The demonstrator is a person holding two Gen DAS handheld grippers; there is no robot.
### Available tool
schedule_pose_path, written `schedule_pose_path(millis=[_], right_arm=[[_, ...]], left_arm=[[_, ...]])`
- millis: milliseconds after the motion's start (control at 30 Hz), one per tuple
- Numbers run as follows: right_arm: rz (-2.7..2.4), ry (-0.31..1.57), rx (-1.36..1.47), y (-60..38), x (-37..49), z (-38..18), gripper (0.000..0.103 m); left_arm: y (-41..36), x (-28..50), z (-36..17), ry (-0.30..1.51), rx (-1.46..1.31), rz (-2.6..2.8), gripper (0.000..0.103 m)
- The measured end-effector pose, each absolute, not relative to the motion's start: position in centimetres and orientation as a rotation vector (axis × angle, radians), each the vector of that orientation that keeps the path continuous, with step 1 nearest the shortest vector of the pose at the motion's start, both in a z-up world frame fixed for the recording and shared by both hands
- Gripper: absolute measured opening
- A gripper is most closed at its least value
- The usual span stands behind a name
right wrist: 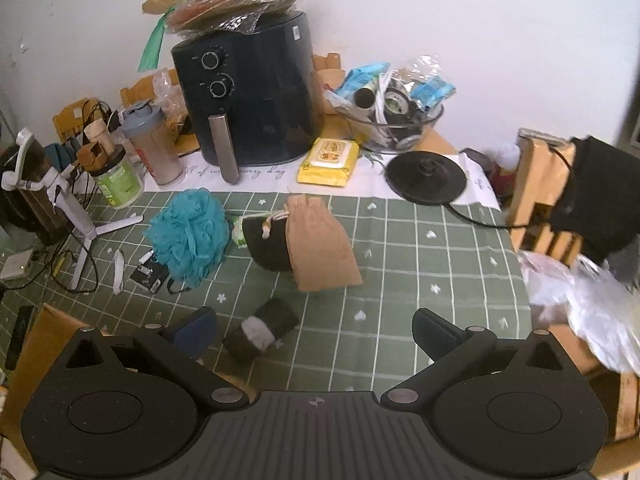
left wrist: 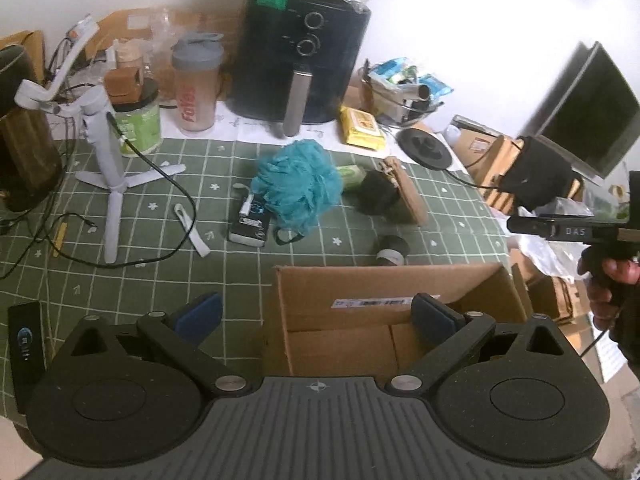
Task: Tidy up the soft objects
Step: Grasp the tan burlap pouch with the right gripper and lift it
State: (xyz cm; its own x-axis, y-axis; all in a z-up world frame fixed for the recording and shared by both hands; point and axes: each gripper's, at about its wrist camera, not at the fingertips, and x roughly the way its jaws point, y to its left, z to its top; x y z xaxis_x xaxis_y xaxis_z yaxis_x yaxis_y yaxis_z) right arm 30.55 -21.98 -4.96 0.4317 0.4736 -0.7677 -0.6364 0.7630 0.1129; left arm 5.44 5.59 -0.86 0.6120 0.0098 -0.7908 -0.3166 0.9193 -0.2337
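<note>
Left wrist: left gripper (left wrist: 316, 316) spread wide above cardboard box (left wrist: 400, 320). Right wrist: right gripper (right wrist: 314, 330) apart, empty, over rolled sock (right wrist: 260, 334).

Left gripper (left wrist: 316, 314): matte black linkage arms, blue finger pads (left wrist: 200, 314), silver pivot screws, ribbed grey body with a small compass mark.
Right gripper (right wrist: 314, 330): same build; "DAS" lettering on its side.
Hand (left wrist: 612, 280): dark sleeve.

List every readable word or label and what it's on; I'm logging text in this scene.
"Fole", the rest of the word unclear: red print on the shaker bottle.
"DAS": on the right gripper.
Runner script, box label, yellow wipes pack: too blurred to read.
</note>
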Motion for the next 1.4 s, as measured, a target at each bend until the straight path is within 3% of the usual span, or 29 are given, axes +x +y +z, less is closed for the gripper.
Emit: schedule_pose_path(millis=[367, 900, 1167, 1267, 1333, 1400], right_arm=[[0.815, 0.908, -0.280, -17.9, 35.1, -9.4, 0.102], [0.875, 0.896, -0.455, -11.6, 38.1, -16.1, 0.086], [0.832, 0.855, -0.637, -8.2, 38.4, -19.0, 0.059], [0.776, 0.848, -0.703, -7.5, 38.6, -19.8, 0.037], [0.774, 0.852, -0.707, -7.5, 38.7, -19.9, 0.016], [0.772, 0.847, -0.709, -7.7, 38.7, -19.7, 0.007]], left_arm=[[5.8, 6.5, -1.3, 0.924, -0.402, 0.306, 0.103], [5.8, 6.7, -1.8, 0.909, -0.474, 0.421, 0.103], [5.9, 6.9, -1.8, 0.910, -0.507, 0.424, 0.103], [5.9, 7.2, -1.8, 0.928, -0.503, 0.420, 0.103], [5.9, 7.3, -1.7, 0.935, -0.502, 0.413, 0.103], [6.0, 7.5, -1.7, 0.935, -0.502, 0.401, 0.103]])
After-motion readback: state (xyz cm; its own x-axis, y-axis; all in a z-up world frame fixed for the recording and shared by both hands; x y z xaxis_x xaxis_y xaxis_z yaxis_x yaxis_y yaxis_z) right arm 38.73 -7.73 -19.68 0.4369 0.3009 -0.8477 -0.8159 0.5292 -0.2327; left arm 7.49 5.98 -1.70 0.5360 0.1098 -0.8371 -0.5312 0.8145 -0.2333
